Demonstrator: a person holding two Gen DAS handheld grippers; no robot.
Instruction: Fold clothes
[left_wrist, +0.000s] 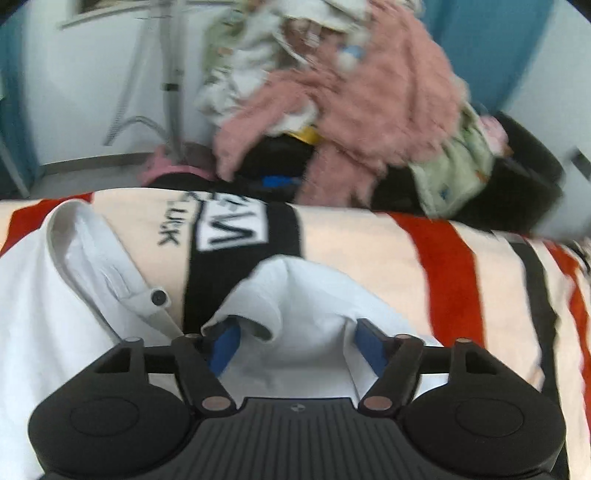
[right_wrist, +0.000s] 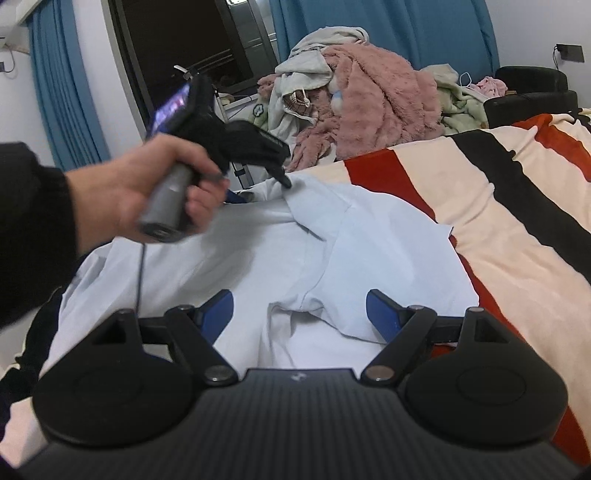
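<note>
Behind the bed (right_wrist: 498, 206) we see blue curtains (right_wrist: 62, 96) and a big heap of clothes (right_wrist: 369, 107), pink and green and grey. We take the white shirt (right_wrist: 295, 258) as our landmark. It lies spread on the striped blanket (left_wrist: 369, 251), with its collar and a dark button (left_wrist: 159, 297) on the left in the left view.

Our left claw (left_wrist: 295, 338) sits at the far edge of the shirt, with a bump of cloth between its blue pads (left_wrist: 225, 347). The pads are partly closed, but we cannot tell if they squeeze the cloth yet. In the right view a hand (right_wrist: 155, 192) holds that claw above the shirt's far end.

Our right claw (right_wrist: 299, 314) hangs released over the near part of the shirt, by a sleeve fold, holding nothing.

What could go wrong? We think the left claw may catch only a thin bit of cloth, so the shirt could slip out when lifted. It might also pinch the blanket under the shirt and drag it along. If one side is pulled alone, the shirt may bunch up and fold crooked.

Beyond the shirt, the heap lies close to the bed edge. A black chair (right_wrist: 532, 88) stands to the right of the heap. Nothing lies on the shirt, but its own wrinkles stand in the way.
</note>
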